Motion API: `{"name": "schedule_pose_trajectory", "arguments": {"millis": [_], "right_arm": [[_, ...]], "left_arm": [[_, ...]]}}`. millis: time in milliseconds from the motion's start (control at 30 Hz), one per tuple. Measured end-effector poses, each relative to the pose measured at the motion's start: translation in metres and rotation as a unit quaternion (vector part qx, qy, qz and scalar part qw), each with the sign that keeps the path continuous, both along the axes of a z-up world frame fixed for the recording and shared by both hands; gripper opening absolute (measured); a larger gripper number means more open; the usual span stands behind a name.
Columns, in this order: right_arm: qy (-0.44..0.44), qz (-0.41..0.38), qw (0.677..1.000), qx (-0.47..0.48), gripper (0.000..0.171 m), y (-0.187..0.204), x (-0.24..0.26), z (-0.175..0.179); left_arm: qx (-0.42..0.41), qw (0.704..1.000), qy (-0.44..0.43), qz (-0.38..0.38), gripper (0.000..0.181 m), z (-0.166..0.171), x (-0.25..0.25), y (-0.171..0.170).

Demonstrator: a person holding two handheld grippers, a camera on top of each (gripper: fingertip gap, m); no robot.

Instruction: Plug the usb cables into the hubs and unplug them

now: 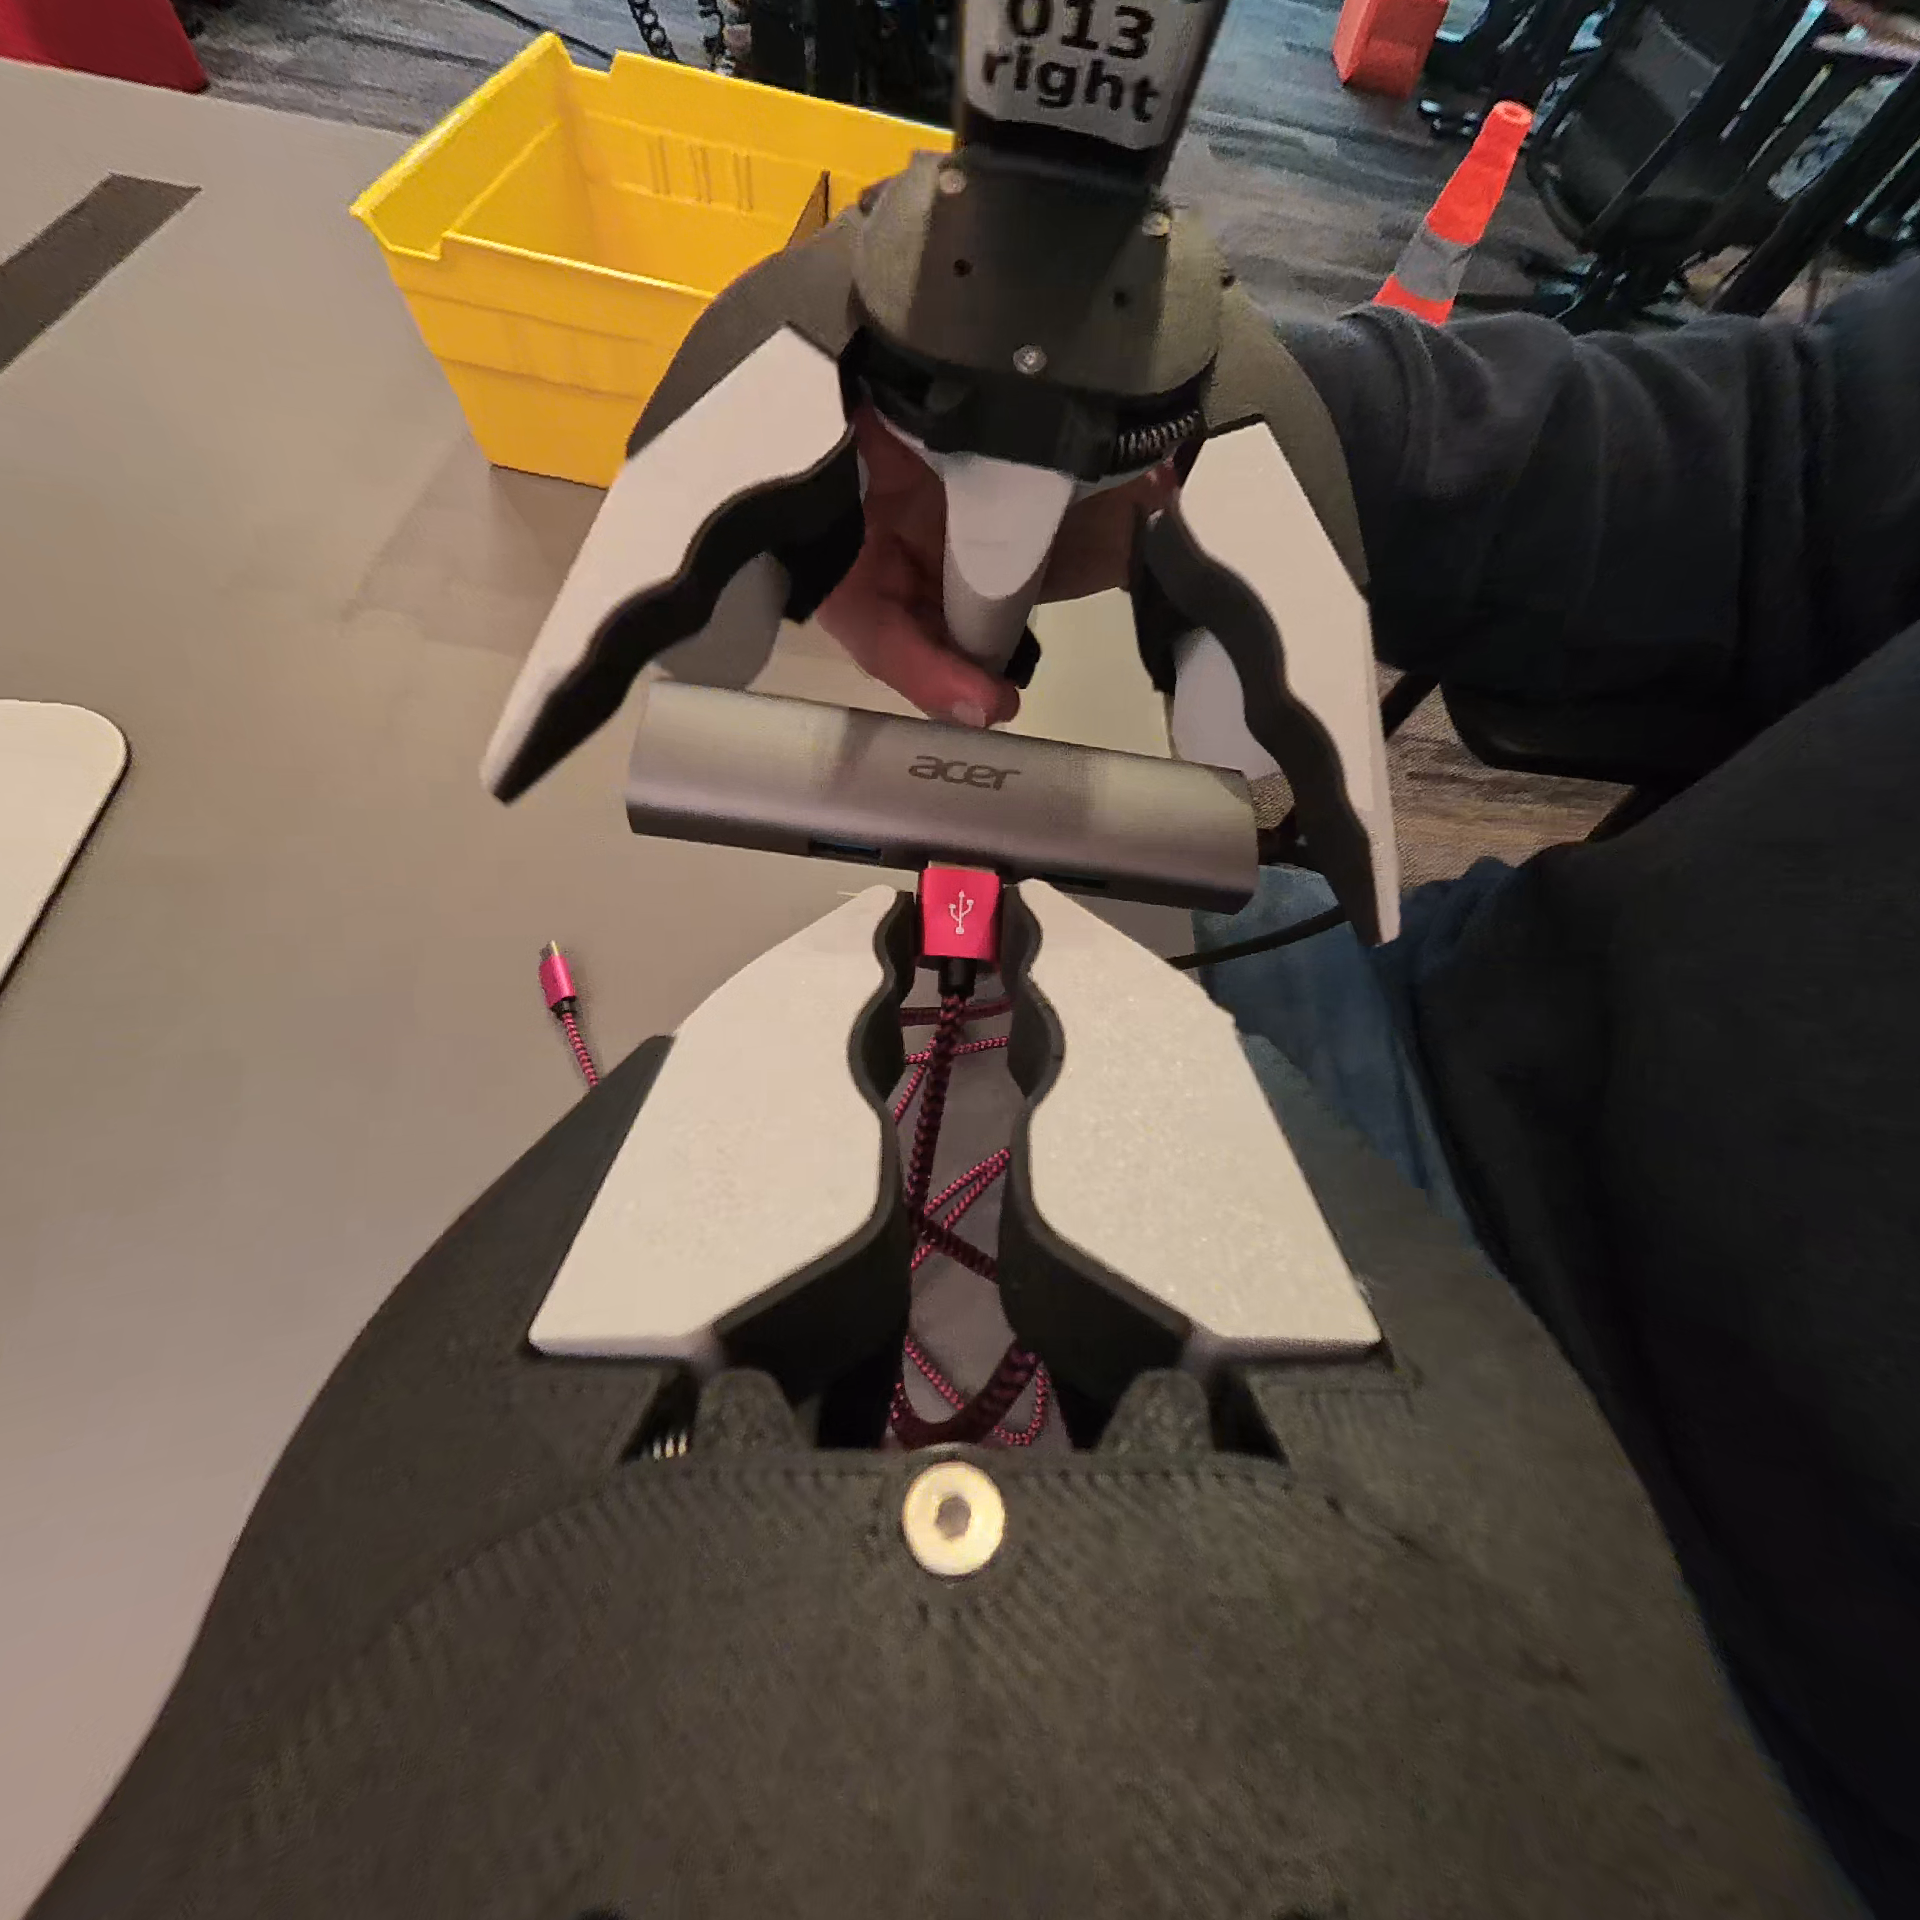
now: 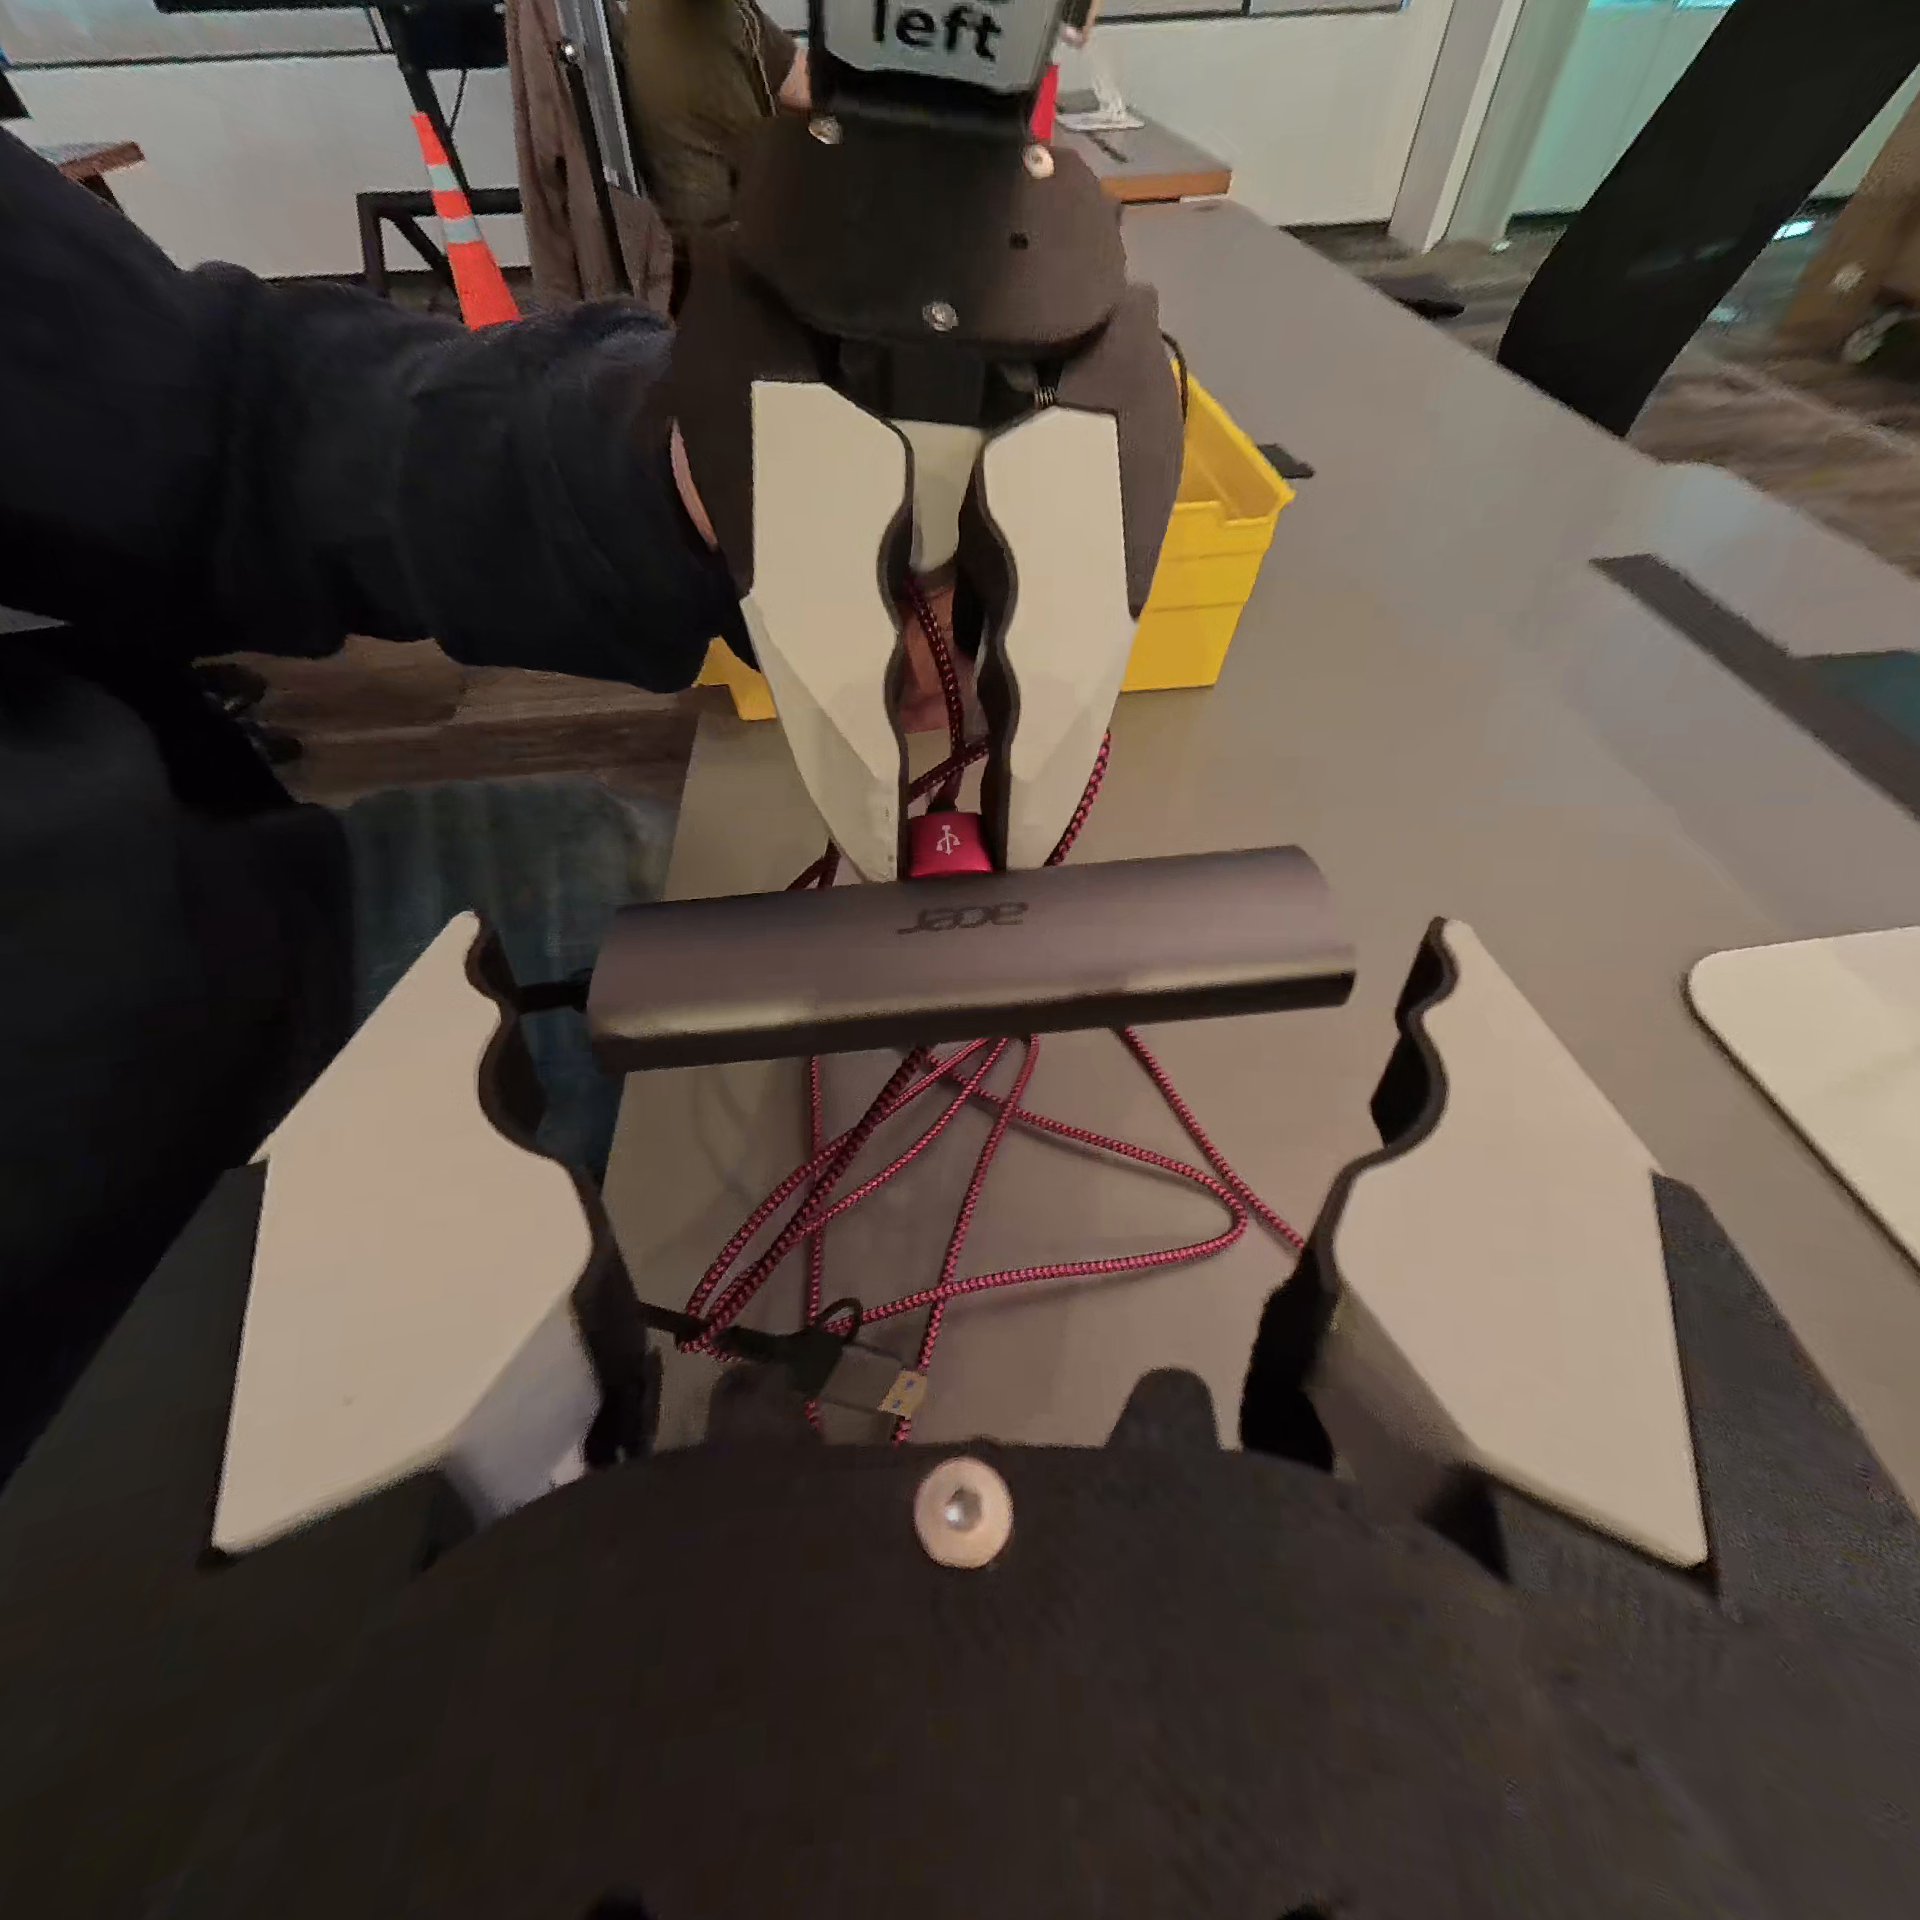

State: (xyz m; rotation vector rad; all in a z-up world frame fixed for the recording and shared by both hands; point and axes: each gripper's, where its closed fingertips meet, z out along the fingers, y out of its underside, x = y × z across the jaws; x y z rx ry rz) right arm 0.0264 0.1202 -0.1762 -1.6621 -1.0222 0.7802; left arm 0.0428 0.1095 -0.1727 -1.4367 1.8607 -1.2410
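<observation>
- Left wrist view:
- Left gripper (image 1: 958,914) pinched tight on the red USB plug (image 1: 959,914), fingertips closing on either side of it.
- Plug seated in a port on the near side of the grey hub (image 1: 935,790); another port visible just left of it.
- Hub held off the grey table (image 1: 208,623), lying crosswise, level with the tips of the right gripper (image 1: 940,852) opposite.
- Right gripper spread wide, one tip at each end of the hub; contact with the ends hard to confirm, possibly just clear of them.
- Red braided cable (image 1: 940,1143) trailing back between the left fingers; its other small connector (image 1: 559,982) lying on the table to the left.
- Yellow bin (image 1: 540,260) farther back on the table, orange cone (image 1: 1455,218) on the floor beyond, white pad (image 1: 52,790) at the left edge.

- Right wrist view:
- Right gripper (image 2: 961,997) gaping wide, fingers (image 2: 416,1195) standing apart from both hub ends.
- Hub (image 2: 966,956) crosswise between the tips, above the table (image 2: 1455,727).
- Left gripper (image 2: 945,847) opposite, clamped narrow on the red plug (image 2: 943,844) at the hub's far side.
- Red cable (image 2: 987,1195) looped on the table beneath the hub, beside a grey plug with blue insert (image 2: 873,1387) on a black lead.
- Yellow bin (image 2: 1216,561) behind the left gripper, dark sleeve (image 2: 312,468) at the left.
</observation>
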Motion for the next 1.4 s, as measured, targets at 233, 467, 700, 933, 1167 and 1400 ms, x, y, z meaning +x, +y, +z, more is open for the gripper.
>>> {"name": "schedule_pose_trajectory", "arguments": {"millis": [233,467,700,933,1167,1400], "right_arm": [[0.026,0.011,0.999,-0.017,0.14,0.0,0.0,0.001],[0.032,0.013,0.999,-0.02,0.139,0.003,-0.002,0.001],[0.06,0.019,0.996,-0.065,0.137,0.004,0.0,-0.006],[0.109,0.029,0.99,-0.087,0.133,0.009,0.001,-0.001],[0.136,0.04,0.984,-0.111,0.133,0.006,0.006,-0.008],[0.147,0.049,0.981,-0.121,0.133,0.005,0.007,-0.01]], "left_arm": [[-0.038,0.999,-0.006,-0.001,0.014,0.003,0.0,0.001],[-0.045,0.999,0.001,0.003,0.014,0.003,-0.002,0.005],[-0.029,1.0,0.009,0.003,0.015,-0.004,-0.002,0.007],[-0.039,0.999,-0.001,0.017,0.014,-0.001,0.0,0.011],[-0.026,0.999,0.013,0.023,0.015,-0.007,0.005,0.01],[-0.015,0.999,0.021,0.024,0.015,-0.008,0.005,0.01]]}}
